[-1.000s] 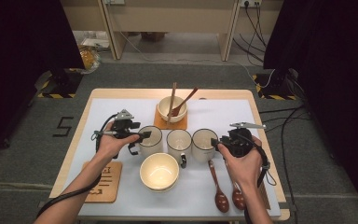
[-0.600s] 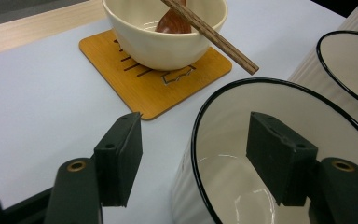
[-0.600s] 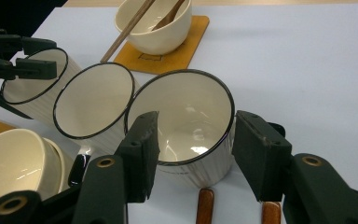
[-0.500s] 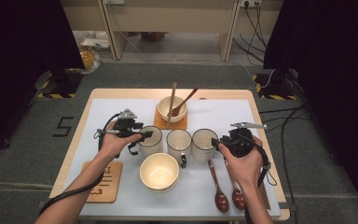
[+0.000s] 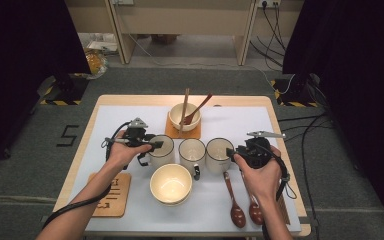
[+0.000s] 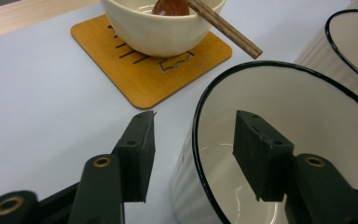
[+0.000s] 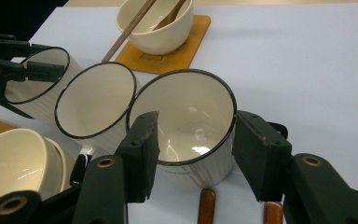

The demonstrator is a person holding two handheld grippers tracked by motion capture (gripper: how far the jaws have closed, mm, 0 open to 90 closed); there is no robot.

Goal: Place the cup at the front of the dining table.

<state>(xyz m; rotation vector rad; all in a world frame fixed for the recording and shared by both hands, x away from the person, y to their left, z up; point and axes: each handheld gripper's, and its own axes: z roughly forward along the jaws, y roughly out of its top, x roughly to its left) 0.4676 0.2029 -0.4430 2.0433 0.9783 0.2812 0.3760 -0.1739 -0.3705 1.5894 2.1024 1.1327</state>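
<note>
Left gripper (image 6: pixel 193 158) fingers straddle the left mug's (image 6: pixel 279 140) rim, closing, not yet pinching. Right gripper (image 7: pixel 193 154) fingers clasp the right mug (image 7: pixel 186 126), third along from the left mug.

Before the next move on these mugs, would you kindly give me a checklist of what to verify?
1. Left gripper straddles the wall of the left mug, one jaw inside and one outside: ok.
2. Left pads pressing on that wall: not ok; the jaws have just been closing, but a gap shows at the outer jaw.
3. Right gripper firm on the right mug: cannot tell; its jaws flank the mug.
4. Both mugs empty: ok.
5. Middle mug apart from its neighbours: cannot tell; it stands very close.
6. Chopstick clear of the left mug's rim: ok.
</note>
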